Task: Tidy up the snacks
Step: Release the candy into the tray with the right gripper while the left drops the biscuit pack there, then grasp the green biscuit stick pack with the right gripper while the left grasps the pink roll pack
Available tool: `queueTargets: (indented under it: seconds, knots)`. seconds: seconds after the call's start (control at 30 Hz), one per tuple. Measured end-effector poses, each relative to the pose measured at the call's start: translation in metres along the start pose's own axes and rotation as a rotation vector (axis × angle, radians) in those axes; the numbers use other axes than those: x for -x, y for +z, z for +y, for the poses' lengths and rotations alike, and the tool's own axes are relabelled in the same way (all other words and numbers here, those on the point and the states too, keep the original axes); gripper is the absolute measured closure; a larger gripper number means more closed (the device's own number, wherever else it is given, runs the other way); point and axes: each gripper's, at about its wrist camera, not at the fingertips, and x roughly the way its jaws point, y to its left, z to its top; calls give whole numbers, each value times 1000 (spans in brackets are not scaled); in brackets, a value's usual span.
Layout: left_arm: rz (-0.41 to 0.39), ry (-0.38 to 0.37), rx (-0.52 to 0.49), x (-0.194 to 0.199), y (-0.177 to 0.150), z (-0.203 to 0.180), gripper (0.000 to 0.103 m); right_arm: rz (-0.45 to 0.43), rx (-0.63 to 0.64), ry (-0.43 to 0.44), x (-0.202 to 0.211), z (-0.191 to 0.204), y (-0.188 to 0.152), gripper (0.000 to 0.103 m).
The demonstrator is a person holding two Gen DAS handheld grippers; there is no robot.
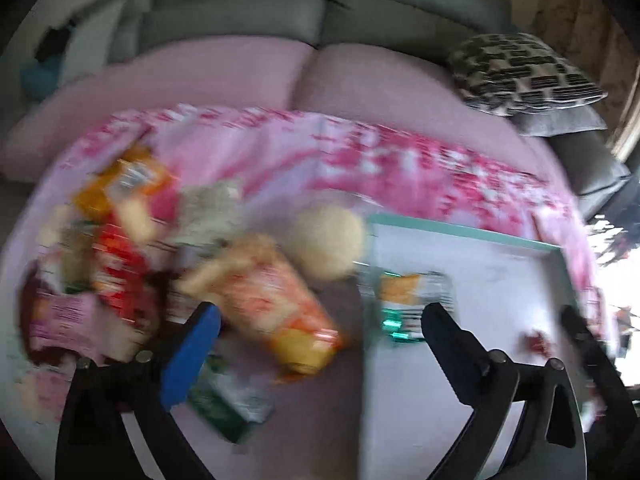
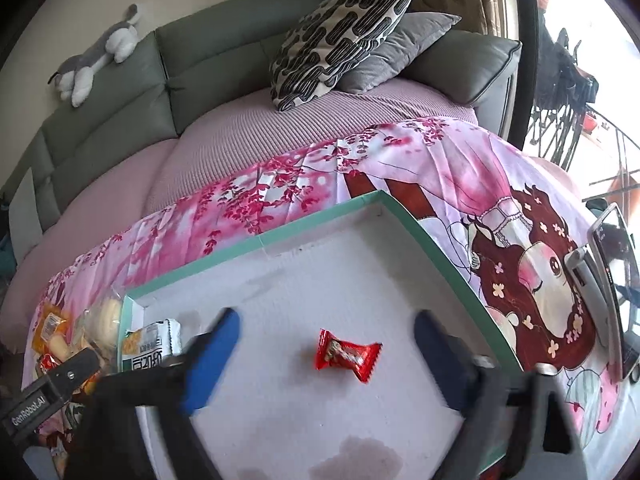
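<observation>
In the right wrist view a red wrapped candy (image 2: 348, 354) lies on the white floor of a green-rimmed tray (image 2: 256, 240). My right gripper (image 2: 328, 318) is open, its blue pads on either side of the candy and clear of it. A white and orange packet (image 2: 150, 344) rests at the tray's left edge. The left wrist view is blurred. There my left gripper (image 1: 320, 314) is open above a pile of snacks beside the tray (image 1: 460, 232): an orange-pink packet (image 1: 276, 304), a round bun (image 1: 326, 240) and a green packet (image 1: 228, 400). Nothing is gripped.
A pink floral cloth (image 2: 400, 168) covers the table under the tray. Behind stands a grey-green sofa (image 2: 224, 52) with a patterned cushion (image 2: 340, 36) and a plush toy (image 2: 96, 56). A phone on a stand (image 2: 612, 280) is at the right edge.
</observation>
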Motion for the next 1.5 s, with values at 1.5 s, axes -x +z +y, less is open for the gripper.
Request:
queueTargets:
  seconds: [1.5]
  knots:
    - [-112, 244, 293, 62, -14, 202, 0, -8, 254, 152, 28, 115, -38, 0]
